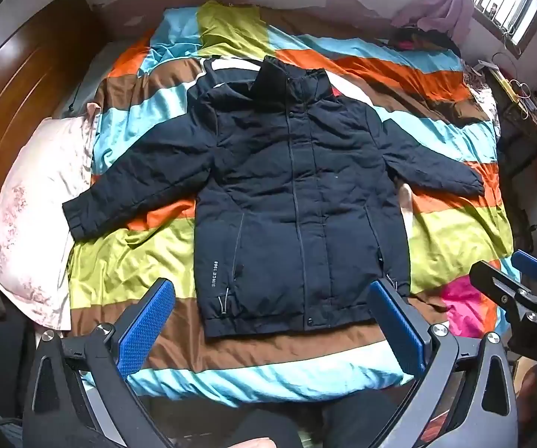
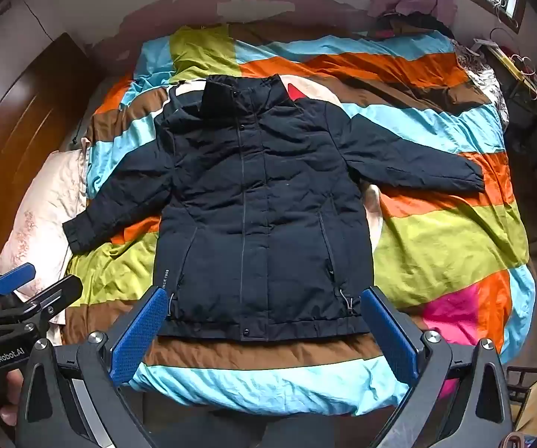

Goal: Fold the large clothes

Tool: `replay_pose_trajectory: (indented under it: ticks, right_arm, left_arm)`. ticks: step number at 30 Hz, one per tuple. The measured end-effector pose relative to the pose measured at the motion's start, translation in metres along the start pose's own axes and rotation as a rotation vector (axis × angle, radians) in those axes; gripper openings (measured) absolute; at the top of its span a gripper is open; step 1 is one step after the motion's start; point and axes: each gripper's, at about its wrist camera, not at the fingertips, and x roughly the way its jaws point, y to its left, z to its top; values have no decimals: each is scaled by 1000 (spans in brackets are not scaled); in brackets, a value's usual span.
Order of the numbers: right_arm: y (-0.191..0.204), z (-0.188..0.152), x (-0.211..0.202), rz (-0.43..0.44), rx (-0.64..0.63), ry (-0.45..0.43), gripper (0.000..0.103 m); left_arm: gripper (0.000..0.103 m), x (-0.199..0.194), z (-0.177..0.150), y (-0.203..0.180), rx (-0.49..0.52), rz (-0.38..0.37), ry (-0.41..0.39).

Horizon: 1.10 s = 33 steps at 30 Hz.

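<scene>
A dark navy jacket [image 1: 287, 194] lies flat and face up on the striped bedspread, zipped, collar away from me, both sleeves spread out to the sides. It also shows in the right wrist view [image 2: 261, 205]. My left gripper [image 1: 272, 295] is open and empty, held above the jacket's hem near the bed's front edge. My right gripper [image 2: 264, 306] is open and empty too, above the hem. The right gripper shows at the right edge of the left wrist view [image 1: 522, 283]; the left gripper shows at the left edge of the right wrist view [image 2: 25, 287].
The bed has a colourful striped cover [image 1: 455, 231]. A pale pink pillow [image 1: 33, 201] lies at the left by the wooden headboard [image 1: 18, 86]. Clothes hang by the window [image 1: 443, 3] at the back right. Cluttered furniture [image 1: 522, 119] stands along the right side.
</scene>
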Motion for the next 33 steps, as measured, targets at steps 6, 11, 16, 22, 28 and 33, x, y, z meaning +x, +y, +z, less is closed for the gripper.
replay_pose_trajectory:
  ticks: [6,11,16,22,28,33]
  right_arm:
    - [-1,1,0,-5,-5,-5,103]
    - [-2,5,-5,-13,0,-8,103]
    - [-7,4,-7,-10,-4,-9,103]
    - [-10,3,-7,-4,0,-5,103]
    - [-11,-2,-8,-2,3,-11,103]
    - [-13,-4,-9,-2,5,-11,103]
  left_arm:
    - [102,3,0,-2,13,8,5]
    - [102,5,3,-6,1,8,4]
    - [102,4,3,-8,4,12,7]
    - [102,6,-3,-15,5,3,11]
    - [102,5,-9,-13,-1,-6,10]
    - [102,5,-7,-14,-3,-3,12]
